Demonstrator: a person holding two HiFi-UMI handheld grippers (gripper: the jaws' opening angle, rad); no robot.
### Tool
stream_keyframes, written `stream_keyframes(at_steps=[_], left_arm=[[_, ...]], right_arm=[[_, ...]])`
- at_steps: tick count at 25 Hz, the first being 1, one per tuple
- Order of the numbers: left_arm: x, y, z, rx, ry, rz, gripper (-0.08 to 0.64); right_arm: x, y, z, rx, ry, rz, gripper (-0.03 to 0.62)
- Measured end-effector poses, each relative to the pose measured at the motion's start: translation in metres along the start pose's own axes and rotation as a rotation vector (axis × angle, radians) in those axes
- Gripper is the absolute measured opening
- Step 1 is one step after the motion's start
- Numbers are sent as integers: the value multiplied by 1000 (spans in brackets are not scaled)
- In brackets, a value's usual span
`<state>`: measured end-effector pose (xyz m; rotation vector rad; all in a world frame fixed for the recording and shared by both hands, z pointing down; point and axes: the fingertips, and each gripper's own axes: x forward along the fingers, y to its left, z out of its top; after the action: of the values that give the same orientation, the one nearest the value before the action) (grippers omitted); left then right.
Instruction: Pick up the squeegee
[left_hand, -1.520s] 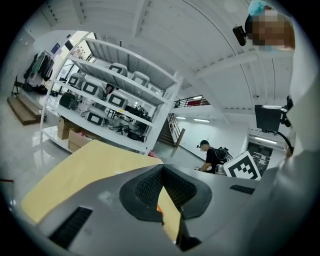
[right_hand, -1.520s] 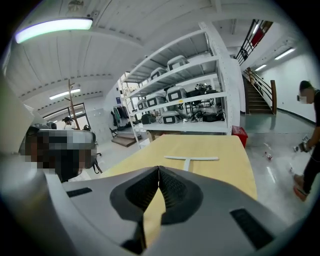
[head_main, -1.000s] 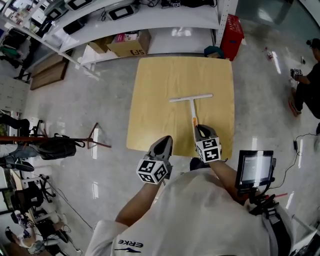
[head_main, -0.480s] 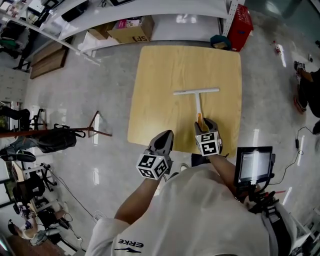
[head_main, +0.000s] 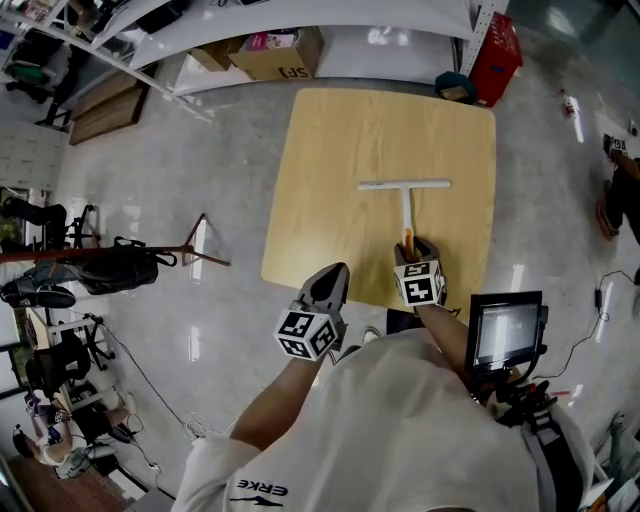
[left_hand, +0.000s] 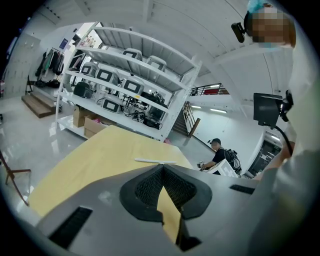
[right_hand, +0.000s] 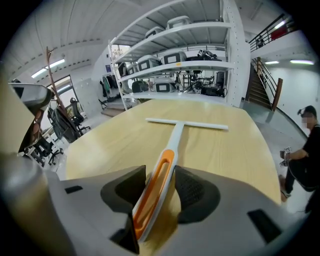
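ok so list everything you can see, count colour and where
squeegee: 1, white with orange grip, flat on the table
table: 1, tan, centre
shelves: 1 unit, white, beyond the table
box: 1, brown, under the shelves
crate: 1, red, by the table's far right corner
bag: 1, black, on the floor to the left
screen: 1, black, near right
person: 1, in black, far right
shirt: 1, white, on the wearer
left gripper: 1, grey, shut, empty, at the table's near edge
right gripper: 1, grey, just opened, orange grip between its jaws
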<state>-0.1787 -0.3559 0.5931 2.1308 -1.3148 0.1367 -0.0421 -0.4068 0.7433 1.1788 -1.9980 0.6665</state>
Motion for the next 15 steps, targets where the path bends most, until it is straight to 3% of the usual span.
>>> stream_keyframes(at_steps=[7, 15], left_arm=[[4, 5, -4, 0, 1, 1, 5], [11, 2, -5, 12, 11, -22, 3]], right_arm=[[3, -4, -1, 59, 15, 36, 164], [5, -17, -2, 46, 22, 33, 158]])
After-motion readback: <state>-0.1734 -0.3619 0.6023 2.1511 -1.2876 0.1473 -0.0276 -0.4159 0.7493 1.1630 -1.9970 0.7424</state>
